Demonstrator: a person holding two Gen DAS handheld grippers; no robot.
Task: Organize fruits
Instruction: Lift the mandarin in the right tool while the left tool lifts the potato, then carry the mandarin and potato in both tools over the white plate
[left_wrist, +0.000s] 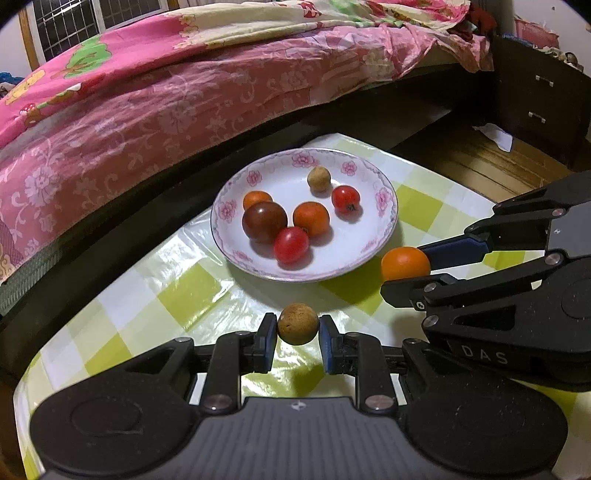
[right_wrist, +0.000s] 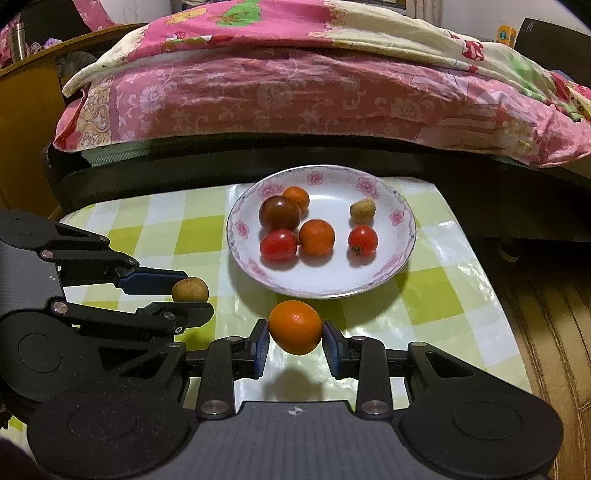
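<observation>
Nearest the left wrist camera, the left gripper (left_wrist: 298, 328) is clamped on a brown fruit (left_wrist: 298, 324), its blue pads pressed to either side, with the fruit's shadow on the cloth below. In the right wrist view the same gripper (right_wrist: 192, 293) enters from the left, the brown fruit (right_wrist: 190, 289) between its fingers.

The right gripper (right_wrist: 295, 338) is clamped on an orange fruit (right_wrist: 295, 326), just short of the near rim of the plate (right_wrist: 369, 284). From the left wrist camera, this gripper (left_wrist: 410, 267) reaches in from the right, with the orange fruit (left_wrist: 405, 263) beside the plate's edge (left_wrist: 332, 275).

The plate is white with a pink flower border and sits on a table covered in a green-and-white checked cloth (left_wrist: 192, 291). On it lie six fruits: a dark tomato (left_wrist: 264, 221), two red tomatoes (left_wrist: 291, 244) (left_wrist: 345, 198), two orange ones (left_wrist: 311, 218) (left_wrist: 256, 199), and a small brown one (left_wrist: 318, 178) toward the far side. The dark tomato touches the rear orange one and the near red tomato.

Behind the table is a bed with pink flowered bedding (left_wrist: 147, 110).
</observation>
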